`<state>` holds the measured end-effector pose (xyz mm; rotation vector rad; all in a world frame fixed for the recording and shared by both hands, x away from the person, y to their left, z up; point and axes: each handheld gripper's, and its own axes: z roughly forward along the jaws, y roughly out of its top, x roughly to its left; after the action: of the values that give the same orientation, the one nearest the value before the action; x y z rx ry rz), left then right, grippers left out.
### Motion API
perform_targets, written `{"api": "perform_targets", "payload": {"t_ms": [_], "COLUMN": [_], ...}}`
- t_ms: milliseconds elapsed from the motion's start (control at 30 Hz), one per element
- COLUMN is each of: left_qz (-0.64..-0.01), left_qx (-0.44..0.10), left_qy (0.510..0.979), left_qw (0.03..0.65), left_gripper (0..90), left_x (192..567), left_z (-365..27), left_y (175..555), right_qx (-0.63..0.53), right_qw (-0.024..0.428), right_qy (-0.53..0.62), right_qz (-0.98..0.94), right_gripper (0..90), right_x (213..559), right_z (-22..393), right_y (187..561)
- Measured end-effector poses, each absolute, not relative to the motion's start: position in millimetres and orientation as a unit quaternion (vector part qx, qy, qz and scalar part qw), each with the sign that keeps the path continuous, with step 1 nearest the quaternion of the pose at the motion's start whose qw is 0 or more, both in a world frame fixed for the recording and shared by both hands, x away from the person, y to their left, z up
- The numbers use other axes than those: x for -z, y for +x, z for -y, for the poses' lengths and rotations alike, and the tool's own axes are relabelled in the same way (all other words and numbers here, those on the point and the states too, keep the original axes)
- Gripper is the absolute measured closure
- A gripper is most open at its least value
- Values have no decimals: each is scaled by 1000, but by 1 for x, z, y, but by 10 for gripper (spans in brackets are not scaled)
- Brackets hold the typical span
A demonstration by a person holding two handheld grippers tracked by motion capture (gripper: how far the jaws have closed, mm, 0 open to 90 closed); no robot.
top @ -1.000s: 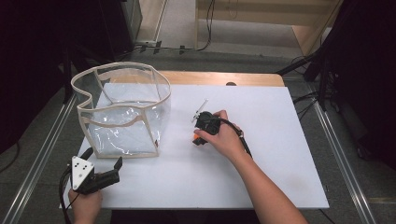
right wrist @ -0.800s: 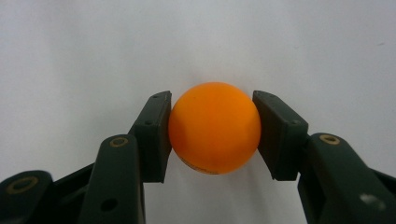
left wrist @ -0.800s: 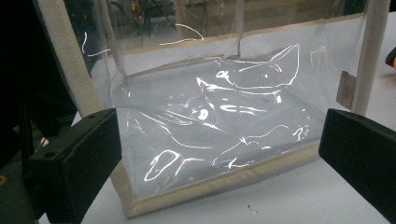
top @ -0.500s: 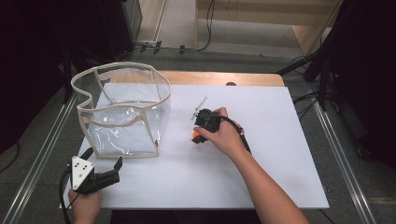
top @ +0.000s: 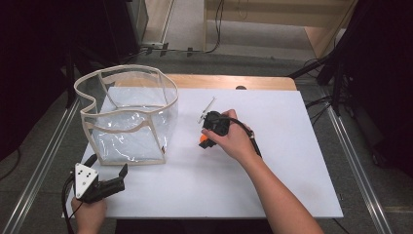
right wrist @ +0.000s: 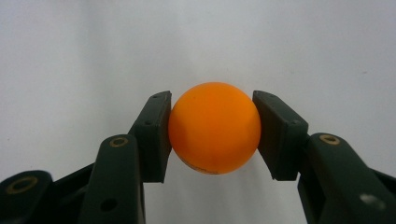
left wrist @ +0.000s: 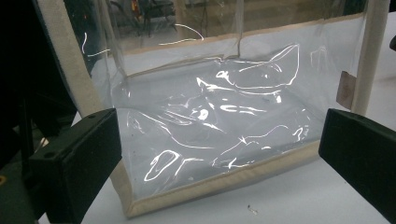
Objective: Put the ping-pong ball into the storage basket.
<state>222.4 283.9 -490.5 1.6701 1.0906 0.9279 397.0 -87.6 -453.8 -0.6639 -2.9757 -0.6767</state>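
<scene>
An orange ball [right wrist: 214, 128] sits between the black pads of my right gripper [right wrist: 212, 135], which is shut on it just above the white table surface. From above, the ball [top: 203, 140] shows as an orange spot under the right gripper [top: 206, 137], near the table's middle and right of the bag. A clear plastic bag [top: 129, 127] with beige trim stands open-topped at the left. My left gripper [top: 107, 165] rests at the front left corner, jaws wide apart. Through its own camera the left gripper [left wrist: 219, 158] faces the bag's clear wall [left wrist: 210, 116] with nothing between its jaws.
A white sheet [top: 272, 185] covers the table, with a wooden strip [top: 229, 81] at the back. Metal rails [top: 358, 165] run along both sides. A thin white rod [top: 208, 108] lies just beyond the right gripper. The person's right forearm [top: 277, 200] crosses the front right.
</scene>
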Motion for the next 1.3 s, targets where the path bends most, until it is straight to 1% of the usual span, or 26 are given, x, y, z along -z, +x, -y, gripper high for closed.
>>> {"api": "perform_targets", "payload": {"t_ms": [900,1300], "left_qz": [-442,-442], "left_qx": [-376,-375], "left_qy": [676,676], "left_qw": [454,455], "left_gripper": [0,0], "left_x": [491,490], "left_z": [-284,-284], "left_y": [223,223], "right_qx": [222,224], "right_qw": [9,16], "right_qy": [-190,-183], "right_qz": [956,957], "right_gripper": [478,478], "right_x": [430,418], "right_z": [77,69], "right_y": [401,402]}}
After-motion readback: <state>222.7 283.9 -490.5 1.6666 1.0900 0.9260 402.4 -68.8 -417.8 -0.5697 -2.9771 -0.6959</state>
